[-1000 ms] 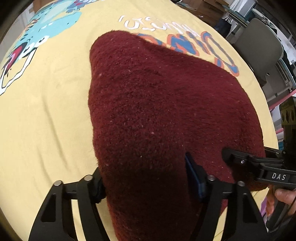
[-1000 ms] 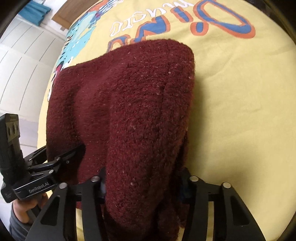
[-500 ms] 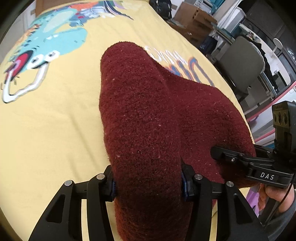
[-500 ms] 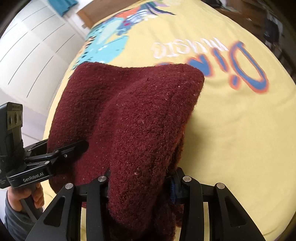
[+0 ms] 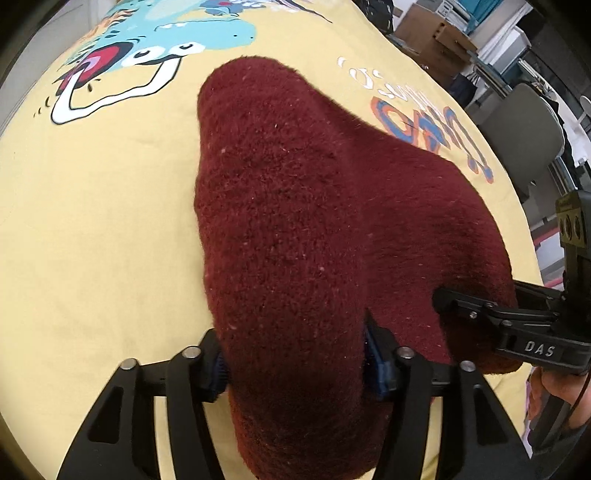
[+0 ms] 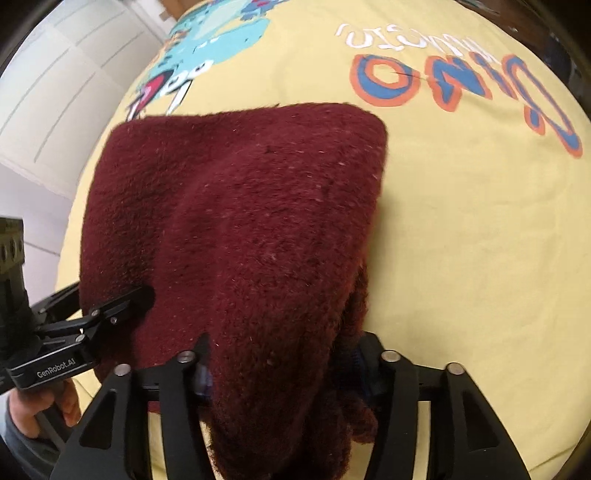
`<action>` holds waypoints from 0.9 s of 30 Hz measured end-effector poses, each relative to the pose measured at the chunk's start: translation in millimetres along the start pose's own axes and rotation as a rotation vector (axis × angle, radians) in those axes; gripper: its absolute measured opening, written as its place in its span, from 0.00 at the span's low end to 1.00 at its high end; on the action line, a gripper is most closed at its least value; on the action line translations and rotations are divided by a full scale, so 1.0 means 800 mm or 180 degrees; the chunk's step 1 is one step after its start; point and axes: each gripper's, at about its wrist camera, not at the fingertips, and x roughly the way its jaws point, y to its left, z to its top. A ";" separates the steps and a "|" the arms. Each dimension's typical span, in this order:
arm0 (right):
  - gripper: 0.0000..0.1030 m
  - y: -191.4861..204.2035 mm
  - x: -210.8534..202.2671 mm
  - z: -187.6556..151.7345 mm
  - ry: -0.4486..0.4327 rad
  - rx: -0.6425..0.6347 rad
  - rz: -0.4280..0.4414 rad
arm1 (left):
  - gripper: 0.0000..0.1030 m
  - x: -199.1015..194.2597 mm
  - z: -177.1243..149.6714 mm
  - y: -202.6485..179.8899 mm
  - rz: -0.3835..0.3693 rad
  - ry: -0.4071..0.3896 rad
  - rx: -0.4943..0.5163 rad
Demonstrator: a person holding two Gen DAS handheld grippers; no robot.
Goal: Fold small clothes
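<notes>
Maroon fleece garment [image 5: 295, 229], thick and fuzzy, bunched into a raised hump over yellow printed cloth [image 5: 92, 229] covering the counter. Near edge of garment lifted off the cloth, far edge resting on it, just short of orange-and-blue lettering [image 6: 461, 81] and white lettering [image 6: 391, 37] printed there. Blue cartoon dinosaur print [image 5: 192, 33] beyond, near far left corner of the cloth.

Left tool [image 5: 295, 362] at bottom of left wrist view, black fingers either side of a thick fold of the garment, blue pads [image 5: 375, 360] against the fleece on both sides. Jaws opening at this moment, about half spread, fold filling the gap between them and pads touching it. Same tool seen from the right wrist view [image 6: 122, 302], low on the left, one finger lying over the garment's near left edge, a hand [image 6: 40, 406] gripping its handle.

Right tool [image 6: 280, 369] at bottom of right wrist view, likewise straddling a fold of the garment with a darker doubled layer hanging at its right side. Jaws opening too, about half spread; left pad buried behind the fleece, right pad close beside the hanging layer, contact there hard to tell. Same tool in the left wrist view [image 5: 476, 306], at right, upper finger pressed on top of the garment's near right corner, fingers of a hand [image 5: 554, 387] on the handle.

Grey chair [image 5: 524, 122] and cardboard boxes [image 5: 432, 33] beyond the counter's far right edge; white panelled wall [image 6: 66, 85] on the left.
</notes>
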 end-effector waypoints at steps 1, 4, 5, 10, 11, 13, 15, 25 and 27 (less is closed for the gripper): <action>0.65 0.001 -0.001 0.001 -0.0019 -0.0039 -0.0059 | 0.61 -0.002 0.001 0.000 0.0008 -0.0020 -0.0006; 0.73 -0.001 -0.015 0.004 -0.0099 -0.0117 -0.0166 | 0.61 -0.007 0.004 0.000 -0.0010 0.0037 -0.0054; 0.74 -0.001 -0.019 0.004 -0.0127 -0.0135 -0.0189 | 0.62 -0.008 0.001 0.001 0.0002 0.0051 -0.0079; 0.80 0.002 -0.054 -0.011 -0.0254 -0.0295 -0.0371 | 0.74 -0.033 0.004 0.008 0.0195 0.0012 -0.0086; 0.81 0.004 -0.053 -0.011 -0.0261 -0.0331 -0.0395 | 0.84 -0.039 0.003 0.008 0.0246 -0.0019 -0.0066; 0.85 0.005 -0.057 -0.014 -0.0300 -0.0388 -0.0444 | 0.96 -0.045 -0.002 0.008 0.0294 -0.0030 -0.0036; 0.95 0.000 -0.062 -0.025 -0.0337 -0.0433 -0.0513 | 0.97 -0.052 -0.007 0.009 0.0331 -0.0044 -0.0018; 1.00 -0.063 -0.035 -0.041 -0.0282 -0.0157 -0.0432 | 0.99 -0.029 -0.023 0.028 0.0509 -0.0056 -0.0066; 1.00 -0.075 -0.028 -0.046 -0.0287 -0.0041 -0.0320 | 0.99 -0.022 -0.030 0.032 0.0507 -0.0086 -0.0060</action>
